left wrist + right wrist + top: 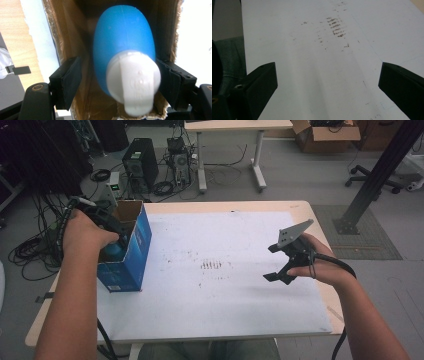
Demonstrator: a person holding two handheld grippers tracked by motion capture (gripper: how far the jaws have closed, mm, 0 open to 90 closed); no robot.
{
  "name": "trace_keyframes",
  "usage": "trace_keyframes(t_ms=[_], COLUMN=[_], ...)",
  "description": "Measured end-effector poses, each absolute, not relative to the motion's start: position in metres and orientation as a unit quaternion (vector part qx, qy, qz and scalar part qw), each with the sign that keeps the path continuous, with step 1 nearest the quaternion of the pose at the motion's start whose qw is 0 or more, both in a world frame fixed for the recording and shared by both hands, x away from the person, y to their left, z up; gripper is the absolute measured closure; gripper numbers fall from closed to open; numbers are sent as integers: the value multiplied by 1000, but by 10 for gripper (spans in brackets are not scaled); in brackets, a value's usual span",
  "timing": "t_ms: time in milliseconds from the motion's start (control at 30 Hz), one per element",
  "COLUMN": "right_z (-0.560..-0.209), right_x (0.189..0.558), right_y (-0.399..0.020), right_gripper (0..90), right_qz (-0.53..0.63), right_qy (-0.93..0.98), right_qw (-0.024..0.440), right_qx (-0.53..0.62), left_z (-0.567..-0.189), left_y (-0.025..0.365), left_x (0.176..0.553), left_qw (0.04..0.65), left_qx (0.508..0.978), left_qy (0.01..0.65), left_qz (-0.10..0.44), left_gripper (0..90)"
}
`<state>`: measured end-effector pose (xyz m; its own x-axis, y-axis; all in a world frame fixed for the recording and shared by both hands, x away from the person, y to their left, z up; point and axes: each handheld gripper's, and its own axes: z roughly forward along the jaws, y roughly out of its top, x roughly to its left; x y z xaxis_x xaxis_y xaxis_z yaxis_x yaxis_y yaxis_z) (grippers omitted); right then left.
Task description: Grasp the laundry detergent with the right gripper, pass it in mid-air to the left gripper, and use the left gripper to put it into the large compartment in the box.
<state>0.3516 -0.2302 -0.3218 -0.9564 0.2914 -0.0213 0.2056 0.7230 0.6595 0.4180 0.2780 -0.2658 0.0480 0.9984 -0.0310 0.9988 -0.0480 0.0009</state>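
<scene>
A blue bottle (123,37) with a white cap (133,82) sits inside an open cardboard box (82,37), blue on the outside (134,257), at the table's left side. My left gripper (117,77) reaches down into the box (116,240) and straddles the bottle's capped end. It stands open: a gap shows between its left pad (72,80) and the bottle, while its right pad (168,82) is at the cap's edge. My right gripper (278,263) hovers open over the white board (312,62) at the right, nothing between its jaws.
The white board (215,290) covers most of the wooden table (320,225) and bears brown smudges (211,265) in its middle. Computer towers and cables lie on the floor beyond the far edge. A black post stands at the right.
</scene>
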Motion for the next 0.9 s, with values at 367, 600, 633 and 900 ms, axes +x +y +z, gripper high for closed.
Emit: trace_keyframes(t_ms=[367, 600, 633, 900], right_z=[-319, -316, -315, -309], right_x=[349, 347, 347, 346], right_y=[-232, -231, -230, -229], right_gripper=[24, 24, 24, 24], right_qz=[350, 353, 353, 356], right_qy=[925, 924, 924, 924], right_qw=[65, 67, 68, 71], right_qx=[132, 130, 128, 123], left_z=[-246, -234, -232, -217], left_y=[276, 267, 265, 251], left_x=[411, 407, 407, 402], left_qw=[12, 10, 11, 8], left_qx=[723, 733, 735, 752], left_qy=[691, 680, 677, 658], left_qz=[-2, 4, 4, 20], left_gripper=[161, 82, 70, 2])
